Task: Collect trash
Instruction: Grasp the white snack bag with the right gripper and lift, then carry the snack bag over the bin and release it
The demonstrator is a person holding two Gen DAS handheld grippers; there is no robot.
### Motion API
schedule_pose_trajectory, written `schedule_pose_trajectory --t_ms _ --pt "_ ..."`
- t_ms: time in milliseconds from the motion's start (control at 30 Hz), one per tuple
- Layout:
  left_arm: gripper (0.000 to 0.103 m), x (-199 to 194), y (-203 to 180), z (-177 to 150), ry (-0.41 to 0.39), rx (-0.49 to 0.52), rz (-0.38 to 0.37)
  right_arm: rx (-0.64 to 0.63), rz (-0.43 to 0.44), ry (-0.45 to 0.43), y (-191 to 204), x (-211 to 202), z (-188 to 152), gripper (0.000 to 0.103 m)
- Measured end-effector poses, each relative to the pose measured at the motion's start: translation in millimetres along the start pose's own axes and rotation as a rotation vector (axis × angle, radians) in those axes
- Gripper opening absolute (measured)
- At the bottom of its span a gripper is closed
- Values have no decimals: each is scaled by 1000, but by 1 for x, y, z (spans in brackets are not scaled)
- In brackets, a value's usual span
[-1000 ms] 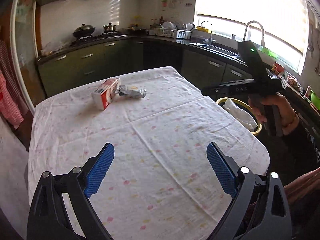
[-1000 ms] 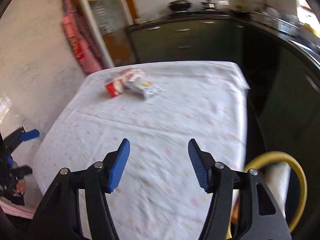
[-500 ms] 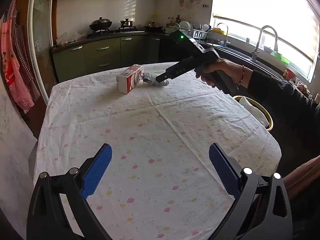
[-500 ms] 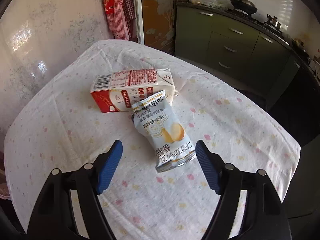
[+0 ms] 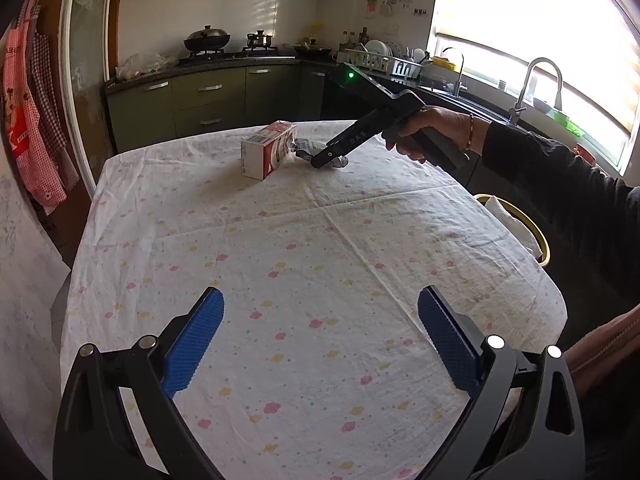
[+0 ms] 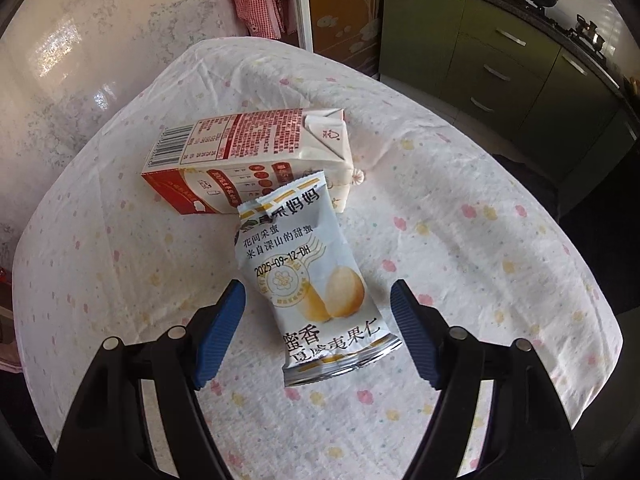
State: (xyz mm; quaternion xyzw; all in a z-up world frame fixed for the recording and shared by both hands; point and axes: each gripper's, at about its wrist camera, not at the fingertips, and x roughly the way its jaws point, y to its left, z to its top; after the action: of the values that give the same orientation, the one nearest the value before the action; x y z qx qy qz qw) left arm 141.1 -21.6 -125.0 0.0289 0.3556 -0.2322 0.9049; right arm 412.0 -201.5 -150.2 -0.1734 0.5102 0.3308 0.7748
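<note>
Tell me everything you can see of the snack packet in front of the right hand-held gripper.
The snack packet is a glossy pale blue-white foil pouch printed with dark characters, a date stamp and pictures of yellow nuts. It lies flat on the tablecloth, crimped silver end nearest the camera; its torn far end overlaps the side of the red-and-white carton. It sits between the closing blue pads of the right hand-held gripper, which do not touch it.

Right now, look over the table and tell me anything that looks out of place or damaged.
The carton lies tipped on its side at the far end of the table, its top corner dented. A snack packet leans against it, its upper edge ragged, as if torn open. Nothing has spilled on the cloth.
</note>
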Motion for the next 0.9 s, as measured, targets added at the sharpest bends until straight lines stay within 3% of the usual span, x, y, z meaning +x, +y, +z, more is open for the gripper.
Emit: schedule_pose_trajectory --t_ms 300,600,900 --pt "96 -1 -6 -1 2 10 0 17 -13 -11 13 -4 -9 46" --pt "96 -10 -18 -3 -15 29 -4 50 -43 -33 54 -15 -40 39" --pt "96 -17 -37 -10 -22 54 -39 150 -17 -149 94 -61 -117 39"
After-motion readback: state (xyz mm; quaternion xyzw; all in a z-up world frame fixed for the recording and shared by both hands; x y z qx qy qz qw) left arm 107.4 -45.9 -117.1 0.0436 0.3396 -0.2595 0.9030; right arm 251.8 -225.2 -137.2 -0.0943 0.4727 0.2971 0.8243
